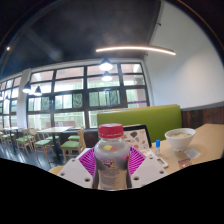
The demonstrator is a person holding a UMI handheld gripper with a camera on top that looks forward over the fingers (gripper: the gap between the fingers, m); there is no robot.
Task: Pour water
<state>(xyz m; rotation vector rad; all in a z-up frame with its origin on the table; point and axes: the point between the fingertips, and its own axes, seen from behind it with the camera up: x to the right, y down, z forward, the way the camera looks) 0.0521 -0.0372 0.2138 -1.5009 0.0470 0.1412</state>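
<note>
A clear plastic bottle with a red cap and a coloured label stands upright between my fingers, lifted above the table. My gripper is shut on the bottle, both magenta pads pressing its sides. A white bowl sits on the light tabletop, beyond the fingers to the right. The bottle's lower part is hidden below the fingers.
A small blue-capped object stands left of the bowl. Behind it runs a green bench back. Tables and chairs fill the room at the left, under large windows.
</note>
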